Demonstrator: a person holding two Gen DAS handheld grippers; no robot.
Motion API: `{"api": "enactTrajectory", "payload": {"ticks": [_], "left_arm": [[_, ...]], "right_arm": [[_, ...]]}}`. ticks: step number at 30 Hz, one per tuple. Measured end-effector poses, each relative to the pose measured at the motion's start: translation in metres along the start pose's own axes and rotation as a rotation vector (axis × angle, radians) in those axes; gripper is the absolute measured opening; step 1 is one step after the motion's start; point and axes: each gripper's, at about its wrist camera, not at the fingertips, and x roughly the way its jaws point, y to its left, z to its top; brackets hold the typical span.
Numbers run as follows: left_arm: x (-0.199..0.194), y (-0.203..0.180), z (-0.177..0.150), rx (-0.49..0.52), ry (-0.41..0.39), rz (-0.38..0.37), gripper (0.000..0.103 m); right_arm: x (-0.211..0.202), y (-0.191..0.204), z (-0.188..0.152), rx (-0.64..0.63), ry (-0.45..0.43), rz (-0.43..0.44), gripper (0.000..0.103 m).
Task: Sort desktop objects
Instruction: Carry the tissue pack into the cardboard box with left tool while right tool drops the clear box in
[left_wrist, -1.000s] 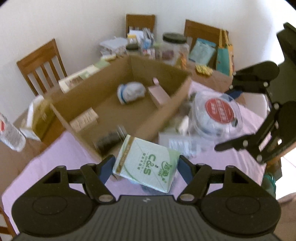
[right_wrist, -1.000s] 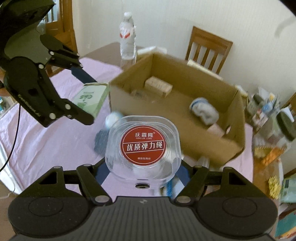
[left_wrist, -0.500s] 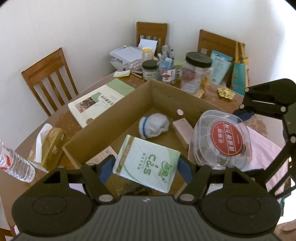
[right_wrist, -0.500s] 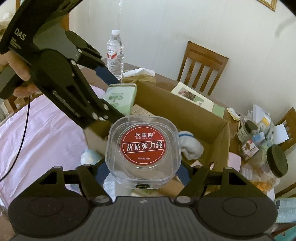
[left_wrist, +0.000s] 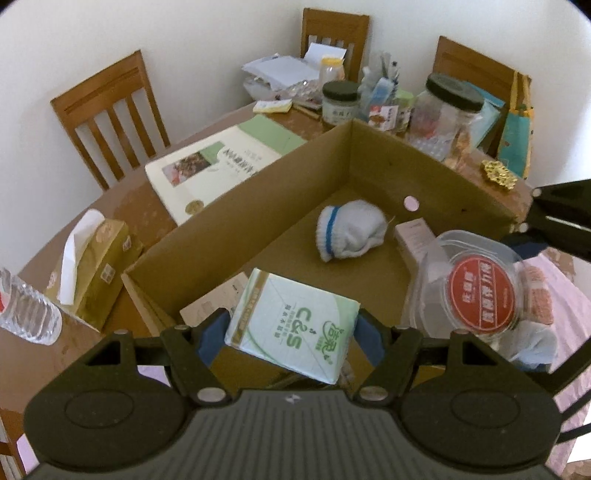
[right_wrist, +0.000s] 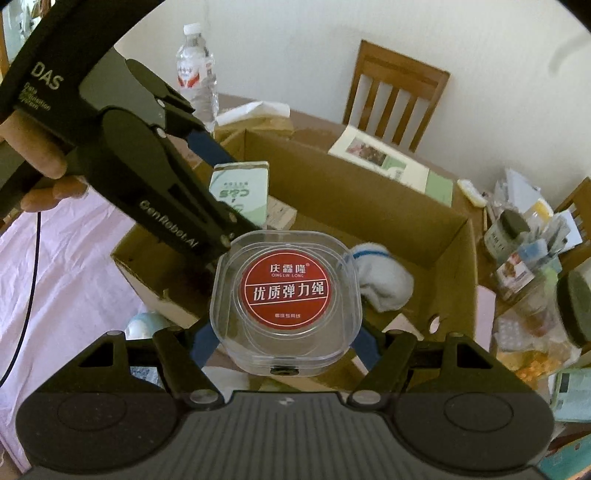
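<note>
- Grip status, left: left gripper (left_wrist: 291, 334) has its jaws clenched on the green tissue pack (left_wrist: 293, 326), blue pads pressing its two short sides. Pack sits tilted at lower centre of the left wrist view, above the near corner of the cardboard box (left_wrist: 236, 206).
- Grip status, right: right gripper (right_wrist: 284, 341) has its jaws clenched on the clear plastic case (right_wrist: 286, 299) with the round red label. Case hangs at centre of the right wrist view, over the box's near wall.
- Box contents visible: white sock bundle (left_wrist: 349, 234) near mid-floor, pink carton (left_wrist: 415, 240) against the right wall, flat printed card under the pack at lower left of the floor.
- Judgement: both items appear ready for release into the box; neither is on its floor yet.
- Risk one: the two grippers are close. In the right wrist view the left gripper's arm crosses from upper left and touches or nearly touches the case's left edge; I cannot tell which. A sideways move by either hand could knock the case loose.
- Risk two: the case overhangs the near wall. Released here, it may strike the rim and fall out onto the desk (right_wrist: 74, 266).
- Risk three: the pack is soft and held tilted; it could slip, or land on edge against the card.
- Risk four: the case may drop onto the sock bundle and roll.
</note>
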Motion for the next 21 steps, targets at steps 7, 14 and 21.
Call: {"api": "enactTrajectory", "payload": {"ticks": [7, 14, 21], "left_arm": [[0.008, 0.004, -0.006, -0.026, 0.031, 0.032, 0.082], [-0.015, 0.005, -0.01, -0.063, 0.02, 0.019, 0.089], [-0.05, -0.01, -0.028, -0.048, -0.028, 0.064, 0.091]], "right_arm": [[-0.001, -0.004, -0.004, 0.05, 0.001, 0.036, 0.082], [-0.013, 0.002, -0.011, 0.071, -0.001, 0.046, 0.086], [-0.038, 0.02, -0.031, 0.046, -0.076, 0.054, 0.098]]}}
